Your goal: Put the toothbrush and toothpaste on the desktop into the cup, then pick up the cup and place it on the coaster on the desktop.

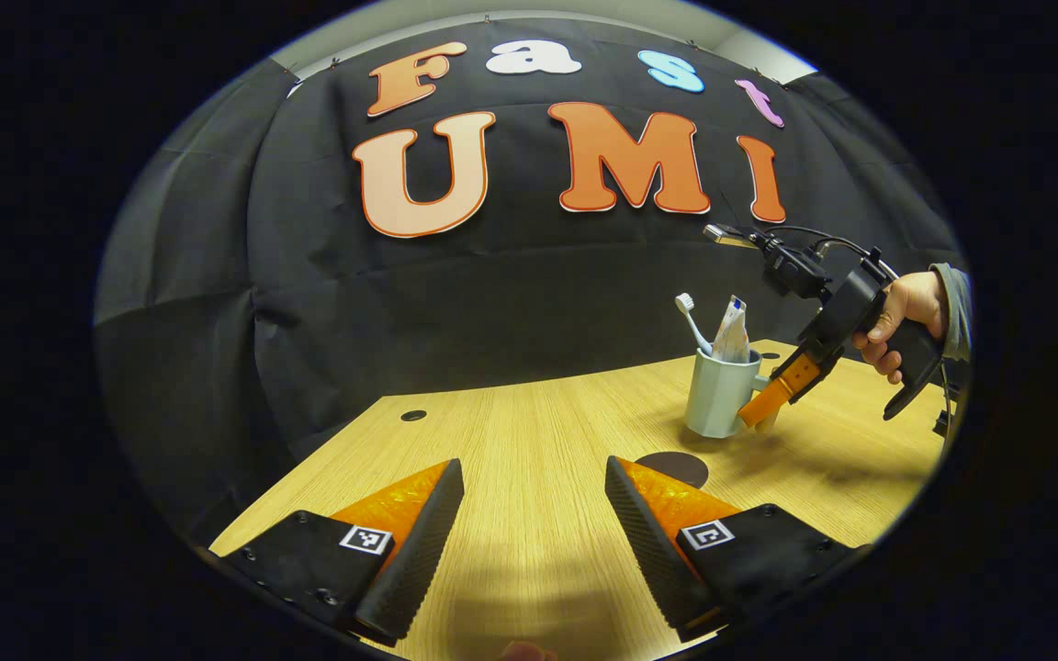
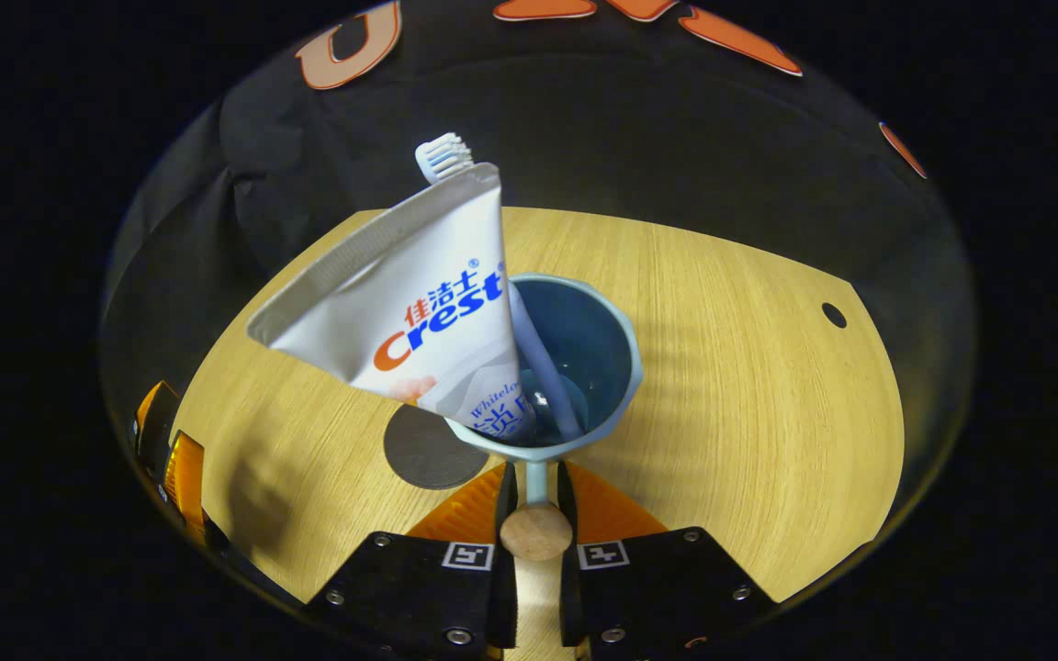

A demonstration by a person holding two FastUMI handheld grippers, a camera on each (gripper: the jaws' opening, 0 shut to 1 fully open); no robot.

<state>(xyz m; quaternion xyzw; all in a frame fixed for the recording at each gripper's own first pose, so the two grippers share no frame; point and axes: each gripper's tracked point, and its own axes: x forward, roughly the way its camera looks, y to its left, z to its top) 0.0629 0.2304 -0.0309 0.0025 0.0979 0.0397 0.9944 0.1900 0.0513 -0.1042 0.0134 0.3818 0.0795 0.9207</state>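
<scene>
- The cup [image 2: 575, 367] is found upright on the surface [image 2: 749, 386], with the toothbrush [image 2: 444, 156] and the toothpaste [image 2: 410, 303] already standing in it; both lean out over the rim toward the coaster's side in the right gripper view.
- The cup's handle [image 2: 536, 482] is seen projecting straight toward the right hand-held gripper [image 2: 536, 500], and both fingers are closed against it, one on each side. The handle's wooden end lies between the finger bases.
- The coaster [image 2: 433, 448], a dark round disc, lies flat on the surface just beside the cup's base, on the left of the cup as seen along the right hand-held gripper's fingers. It is partly hidden by the cup; whether the two touch cannot be told.
- In the left gripper view the same layout is confirmed: the cup [image 1: 720, 393] stands beyond the coaster [image 1: 673, 468], with the right hand-held gripper [image 1: 768, 400] reaching in from the far side, held by a hand [image 1: 901, 321].
- The left hand-held gripper [image 1: 534, 514] is held with fingers wide apart and nothing between them, near the coaster but apart from the cup.
- Judgement: the coming move is a short lift and sideways carry onto the coaster. The right hand-held gripper is the nearer and already engaged; the leaning toothpaste is the likeliest thing to tip.
</scene>
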